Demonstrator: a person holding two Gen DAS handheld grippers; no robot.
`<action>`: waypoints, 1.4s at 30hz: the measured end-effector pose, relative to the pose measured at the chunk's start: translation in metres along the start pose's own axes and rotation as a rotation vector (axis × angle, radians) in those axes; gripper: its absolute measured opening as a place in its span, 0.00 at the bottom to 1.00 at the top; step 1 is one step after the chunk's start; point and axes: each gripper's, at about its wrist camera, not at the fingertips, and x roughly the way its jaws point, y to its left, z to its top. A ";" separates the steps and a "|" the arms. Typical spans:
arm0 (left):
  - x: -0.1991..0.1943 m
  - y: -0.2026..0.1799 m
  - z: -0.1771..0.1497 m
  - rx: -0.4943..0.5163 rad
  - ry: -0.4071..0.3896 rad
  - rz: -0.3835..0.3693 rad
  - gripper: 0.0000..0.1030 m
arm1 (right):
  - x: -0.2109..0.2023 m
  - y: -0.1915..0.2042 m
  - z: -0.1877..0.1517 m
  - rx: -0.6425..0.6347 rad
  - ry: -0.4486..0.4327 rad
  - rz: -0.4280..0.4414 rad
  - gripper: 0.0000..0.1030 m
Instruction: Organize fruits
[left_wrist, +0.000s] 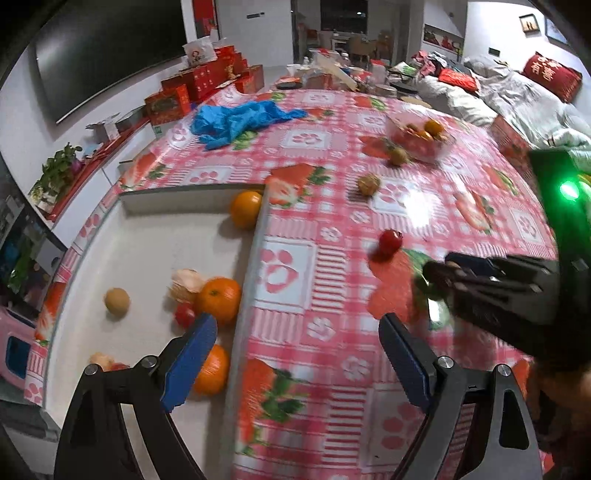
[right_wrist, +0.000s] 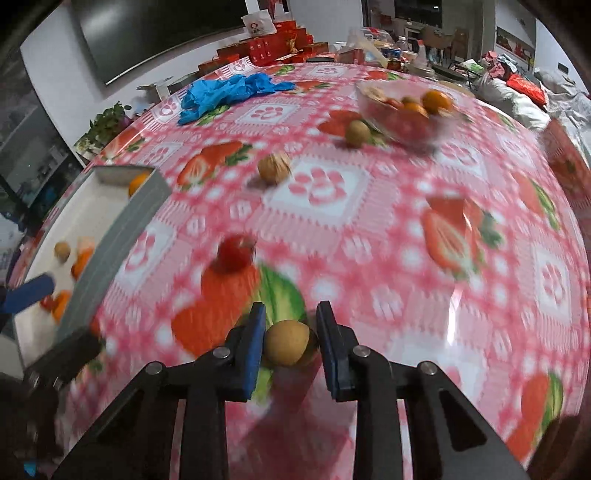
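While my right gripper (right_wrist: 290, 343) has a small tan fruit (right_wrist: 286, 342) between its fingers, the left pad touching it and the right pad a little apart, I judge the sorting roughly half done. On the left, the white tray (left_wrist: 155, 236) already holds several oranges (left_wrist: 218, 300), a tan fruit and small red ones. My left gripper (left_wrist: 299, 347) hangs wide open and empty over the tray's right wall. On the strawberry-print tablecloth (right_wrist: 369, 236) a red fruit (right_wrist: 236, 253), a walnut (right_wrist: 275, 168) and another tan fruit (right_wrist: 357, 133) still lie loose. Far right, a glass bowl (right_wrist: 402, 136) holds more oranges. A blue crumpled cloth (left_wrist: 236, 120) lies far off, blocking nothing.
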 end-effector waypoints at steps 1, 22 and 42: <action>0.001 -0.004 -0.002 0.004 0.002 -0.002 0.87 | -0.005 -0.003 -0.008 0.002 -0.004 -0.002 0.30; 0.033 -0.049 -0.028 0.026 0.054 -0.001 0.88 | -0.048 -0.055 -0.069 0.097 -0.107 -0.099 0.77; 0.039 -0.045 -0.031 -0.023 0.037 -0.026 1.00 | -0.033 -0.043 -0.065 0.051 -0.080 -0.112 1.00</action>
